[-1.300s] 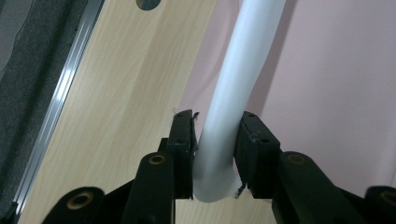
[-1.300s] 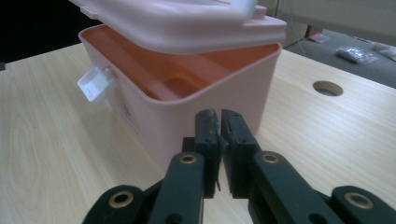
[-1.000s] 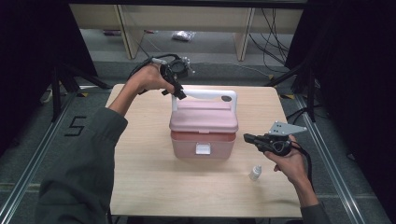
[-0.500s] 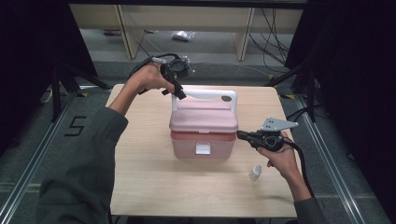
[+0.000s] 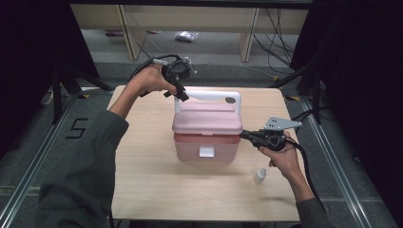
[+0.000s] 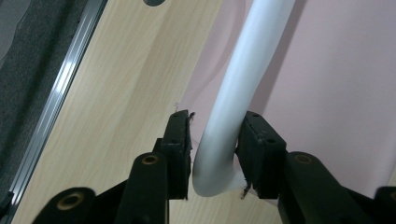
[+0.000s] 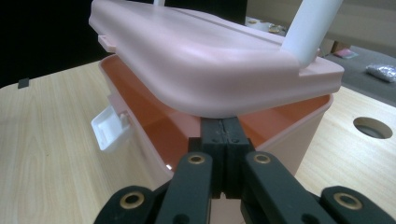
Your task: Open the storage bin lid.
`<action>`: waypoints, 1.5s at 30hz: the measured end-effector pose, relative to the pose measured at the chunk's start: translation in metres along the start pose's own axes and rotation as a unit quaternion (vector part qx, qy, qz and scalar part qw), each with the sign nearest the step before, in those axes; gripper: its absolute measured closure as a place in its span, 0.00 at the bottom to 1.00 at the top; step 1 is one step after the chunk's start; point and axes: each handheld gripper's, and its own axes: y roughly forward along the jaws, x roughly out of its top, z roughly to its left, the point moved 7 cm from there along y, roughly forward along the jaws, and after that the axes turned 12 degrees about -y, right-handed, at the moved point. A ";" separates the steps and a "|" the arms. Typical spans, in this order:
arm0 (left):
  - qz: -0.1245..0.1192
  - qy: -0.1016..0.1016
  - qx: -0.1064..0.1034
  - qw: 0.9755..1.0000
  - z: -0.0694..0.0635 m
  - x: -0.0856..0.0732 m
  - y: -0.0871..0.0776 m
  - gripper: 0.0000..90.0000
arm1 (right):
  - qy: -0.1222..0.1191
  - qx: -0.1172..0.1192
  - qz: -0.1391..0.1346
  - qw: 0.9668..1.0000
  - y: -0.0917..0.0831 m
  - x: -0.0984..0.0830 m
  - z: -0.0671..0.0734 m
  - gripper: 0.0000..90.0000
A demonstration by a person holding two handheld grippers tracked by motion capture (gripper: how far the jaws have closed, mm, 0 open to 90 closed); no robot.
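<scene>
Pink box (image 5: 207,142) lid propped by clenched right tongs (image 7: 225,125); left tongs (image 6: 214,133) loosening around handle (image 6: 243,84)

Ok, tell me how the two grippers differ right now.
The left gripper straddles the white handle, its jaws just opening; the right gripper is shut, empty, tips under the lifted pink lid. The left reaches down from behind the box; the right lies level beside it. Both have black jaws.

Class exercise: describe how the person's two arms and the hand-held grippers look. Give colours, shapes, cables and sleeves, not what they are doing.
Both forearms wear grey-green long sleeves. The left gripper is black, with a black cable looping from its body. The right gripper is black too, carries a grey three-cornered plate on top and trails a black cable. Up close, the black jaws are blocky, with brass-coloured pivot rings.
</scene>
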 end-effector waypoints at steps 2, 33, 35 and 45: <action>-0.004 -0.002 0.004 1.000 0.001 -0.001 -0.001 0.67 | 0.015 0.006 0.004 1.000 0.001 0.000 0.003 1.00; -0.140 -0.100 0.036 0.985 -0.019 -0.097 -0.056 0.40 | 0.017 -0.008 -0.019 1.000 -0.002 0.007 -0.006 1.00; -0.139 -0.104 0.041 0.984 -0.019 -0.107 -0.048 0.40 | 0.004 -0.017 -0.018 1.000 -0.004 0.009 -0.010 1.00; -0.173 -0.160 -0.003 0.972 -0.031 -0.130 0.007 0.40 | 0.005 -0.015 -0.022 1.000 -0.002 0.023 -0.013 1.00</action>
